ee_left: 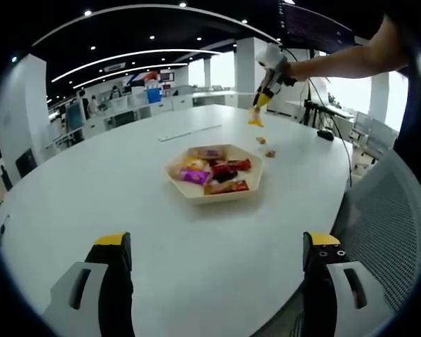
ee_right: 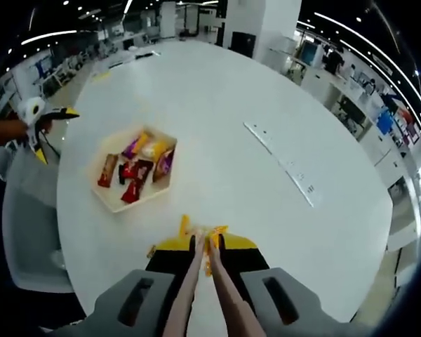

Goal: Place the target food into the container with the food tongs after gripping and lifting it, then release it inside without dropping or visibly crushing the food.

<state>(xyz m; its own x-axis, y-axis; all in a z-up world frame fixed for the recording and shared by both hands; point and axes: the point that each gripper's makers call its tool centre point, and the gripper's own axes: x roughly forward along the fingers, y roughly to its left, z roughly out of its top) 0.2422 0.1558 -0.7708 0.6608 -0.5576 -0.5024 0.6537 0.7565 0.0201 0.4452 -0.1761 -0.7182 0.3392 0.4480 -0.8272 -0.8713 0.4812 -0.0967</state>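
A beige hexagonal tray holding several wrapped snacks sits on the white round table. My left gripper hangs open over the table's near edge, nothing between its yellow-tipped jaws. My right gripper is shut on a pair of pale food tongs. The tong tips pinch a yellow wrapped snack above the table, apart from the tray. In the left gripper view the right gripper shows beyond the tray, held by a hand. The left gripper appears in the right gripper view.
Two small snacks lie on the table past the tray. A long white strip lies farther out. A grey mesh chair stands at the table's edge. Office desks fill the background.
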